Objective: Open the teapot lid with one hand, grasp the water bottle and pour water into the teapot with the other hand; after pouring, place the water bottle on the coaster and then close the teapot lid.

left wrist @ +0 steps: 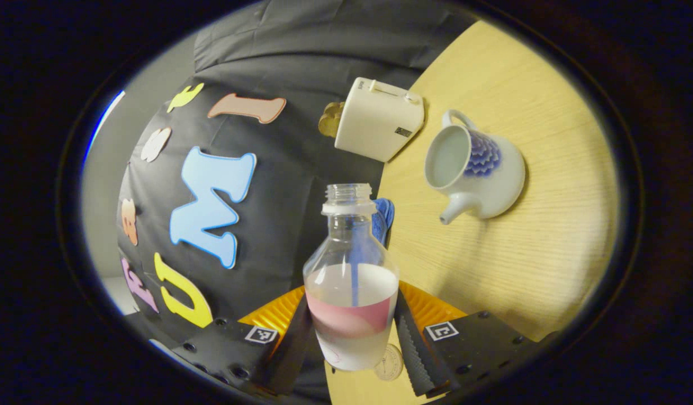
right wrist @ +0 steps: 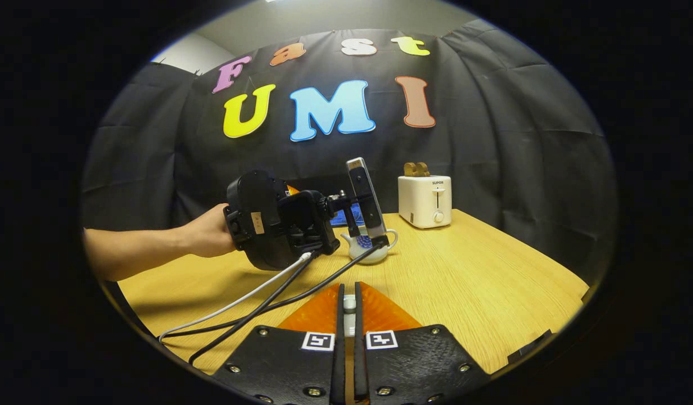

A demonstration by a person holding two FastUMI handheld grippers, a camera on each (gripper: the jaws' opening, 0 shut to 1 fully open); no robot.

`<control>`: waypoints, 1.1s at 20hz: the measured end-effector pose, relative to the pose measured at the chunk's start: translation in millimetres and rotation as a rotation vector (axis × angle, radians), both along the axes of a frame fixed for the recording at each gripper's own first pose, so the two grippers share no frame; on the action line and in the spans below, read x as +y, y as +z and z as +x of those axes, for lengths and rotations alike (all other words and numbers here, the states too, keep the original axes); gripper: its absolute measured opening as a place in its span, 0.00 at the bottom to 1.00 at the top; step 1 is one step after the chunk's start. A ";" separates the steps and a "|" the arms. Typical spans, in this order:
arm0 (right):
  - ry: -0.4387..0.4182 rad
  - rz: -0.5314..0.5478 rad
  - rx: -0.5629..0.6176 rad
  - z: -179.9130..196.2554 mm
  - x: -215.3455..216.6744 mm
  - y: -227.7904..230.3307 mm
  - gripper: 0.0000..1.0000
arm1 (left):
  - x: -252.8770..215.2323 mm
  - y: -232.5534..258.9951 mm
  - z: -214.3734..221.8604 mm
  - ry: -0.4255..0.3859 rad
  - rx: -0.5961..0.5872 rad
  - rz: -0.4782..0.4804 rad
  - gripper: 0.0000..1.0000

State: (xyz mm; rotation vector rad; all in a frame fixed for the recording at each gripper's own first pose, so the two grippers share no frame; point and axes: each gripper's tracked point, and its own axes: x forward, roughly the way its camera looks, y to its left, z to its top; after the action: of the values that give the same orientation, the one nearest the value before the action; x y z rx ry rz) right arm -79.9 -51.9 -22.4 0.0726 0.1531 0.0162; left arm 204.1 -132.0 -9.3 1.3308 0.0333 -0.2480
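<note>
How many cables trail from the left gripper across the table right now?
2. A white cable and a black cable run from the left gripper down across the wooden table in the right gripper view. More may be hidden behind it.

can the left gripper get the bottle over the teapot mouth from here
Probably yes. The left gripper holds the uncapped bottle, the teapot stands open with its lid off, and only bare table lies between them.

Cream boxy plastic toaster [right wrist: 424, 201] with browned toast slices [right wrist: 415, 168] in its slots, far right on the pale round wooden table [right wrist: 481, 281], near the back wall
</note>
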 end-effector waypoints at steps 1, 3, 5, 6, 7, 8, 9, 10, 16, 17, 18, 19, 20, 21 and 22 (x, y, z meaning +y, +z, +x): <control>-0.004 0.001 -0.002 -0.7 -0.8 0.7 0.06 | -0.5 -0.9 1.3 -0.002 0.002 0.028 0.87; -0.001 0.001 0.000 -0.4 -0.5 0.0 0.06 | -3.5 -2.4 0.7 -0.007 -0.001 0.092 0.87; -0.001 0.005 0.001 -0.4 -1.0 -0.9 0.06 | -4.6 -2.7 -1.4 -0.012 -0.010 0.132 0.87; -0.004 0.005 -0.001 -0.7 -1.9 -1.1 0.06 | -4.9 -3.1 -1.8 -0.013 -0.011 0.155 0.87; -0.005 0.008 -0.003 -0.5 -2.9 -0.7 0.06 | -5.7 -3.6 -1.5 -0.016 -0.009 0.183 0.87; -0.006 0.010 -0.003 -0.1 -3.4 -0.7 0.06 | -7.1 -4.6 -2.4 -0.018 -0.003 0.217 0.87; -0.005 0.011 -0.004 -0.3 -3.6 -0.7 0.06 | -9.1 -3.7 0.1 -0.023 0.003 0.253 0.87; -0.004 0.010 -0.005 -0.3 -3.8 -0.1 0.06 | -11.6 -3.8 -0.2 -0.027 0.002 0.271 0.87; 0.001 0.009 -0.005 -0.6 -3.6 -0.6 0.06 | -15.3 -0.5 -3.8 -0.034 -0.019 0.384 0.87; 0.001 0.009 -0.005 -0.8 -3.9 -0.9 0.06 | -15.8 1.1 -4.4 -0.034 -0.022 0.409 0.87; 0.001 0.009 -0.005 -0.9 -3.7 -0.9 0.06 | -17.1 1.3 -3.9 -0.036 -0.025 0.435 0.87; 0.001 0.010 -0.005 -0.6 -3.9 -1.6 0.06 | -17.9 2.4 -5.0 -0.041 -0.031 0.453 0.87; 0.000 0.010 -0.005 -1.0 -4.6 -1.0 0.06 | -20.0 4.0 -5.5 -0.048 -0.042 0.464 0.87; -0.002 0.011 -0.006 -1.2 -5.3 -1.2 0.06 | -21.7 5.6 -6.8 -0.055 -0.047 0.484 0.86; -0.003 0.012 -0.006 -1.0 -5.5 -1.0 0.06 | -22.4 7.1 -6.9 -0.058 -0.050 0.504 0.87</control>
State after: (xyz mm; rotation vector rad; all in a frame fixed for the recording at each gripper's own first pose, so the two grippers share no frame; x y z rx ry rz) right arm -80.8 -57.4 -23.3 0.0845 0.1469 0.0140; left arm 197.1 -154.4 -2.2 1.8406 0.0156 -0.2648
